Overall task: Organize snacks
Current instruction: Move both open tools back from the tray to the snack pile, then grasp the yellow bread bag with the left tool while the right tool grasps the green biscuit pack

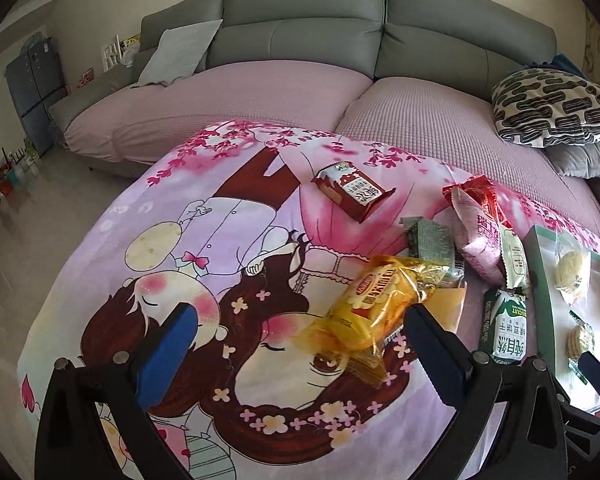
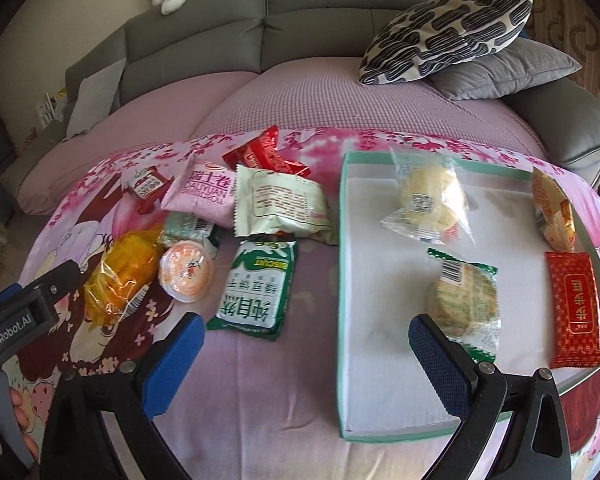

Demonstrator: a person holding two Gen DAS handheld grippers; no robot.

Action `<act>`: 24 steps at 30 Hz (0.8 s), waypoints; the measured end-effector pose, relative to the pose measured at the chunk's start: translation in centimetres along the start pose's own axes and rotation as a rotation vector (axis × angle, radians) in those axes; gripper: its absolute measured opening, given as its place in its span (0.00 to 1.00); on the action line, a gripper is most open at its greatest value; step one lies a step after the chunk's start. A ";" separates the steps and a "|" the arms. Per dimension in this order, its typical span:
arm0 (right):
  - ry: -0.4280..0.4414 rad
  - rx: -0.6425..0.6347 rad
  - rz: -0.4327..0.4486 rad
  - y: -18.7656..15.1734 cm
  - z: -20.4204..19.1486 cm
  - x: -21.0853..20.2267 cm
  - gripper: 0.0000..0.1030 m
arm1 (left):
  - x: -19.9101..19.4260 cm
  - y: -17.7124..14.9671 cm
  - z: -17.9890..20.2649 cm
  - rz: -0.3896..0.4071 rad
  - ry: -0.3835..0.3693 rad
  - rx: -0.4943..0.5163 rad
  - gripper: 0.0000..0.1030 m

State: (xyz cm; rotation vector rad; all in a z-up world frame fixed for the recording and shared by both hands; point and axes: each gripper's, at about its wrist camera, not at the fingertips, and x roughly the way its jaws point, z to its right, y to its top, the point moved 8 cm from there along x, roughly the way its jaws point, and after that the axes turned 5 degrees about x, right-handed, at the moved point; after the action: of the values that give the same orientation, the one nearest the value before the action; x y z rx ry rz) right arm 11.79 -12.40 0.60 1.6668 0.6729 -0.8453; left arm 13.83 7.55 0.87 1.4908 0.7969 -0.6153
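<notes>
Grey sofa [image 2: 340,12] behind; cartoon-print cloth [image 1: 180,240] covers the desk. Step in hand: picking loose snacks for the tray [image 2: 342,280]. Left gripper [image 1: 300,336] released, straddling the yellow biscuit pack [image 1: 376,304], left of tray; its long axis runs near-left to far-right. Next: close squarely across its width. Right gripper [image 2: 304,332] released, empty, over the tray's left rim.

Both tools: black frames w/ silver screws, blue pads [image 2: 172,364], "GenRobot.AI" marking.
</notes>
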 end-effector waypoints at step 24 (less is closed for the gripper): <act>0.078 -0.082 -0.020 -0.4 -3.7 2.6 0.95 | 3.0 0.8 2.4 -0.022 -0.164 0.018 0.99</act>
State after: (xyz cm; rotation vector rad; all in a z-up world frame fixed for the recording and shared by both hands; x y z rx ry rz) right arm 13.72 -8.70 -1.13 1.6280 0.7690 -0.7596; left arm 16.52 5.55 -1.16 1.4287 0.6832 -0.7533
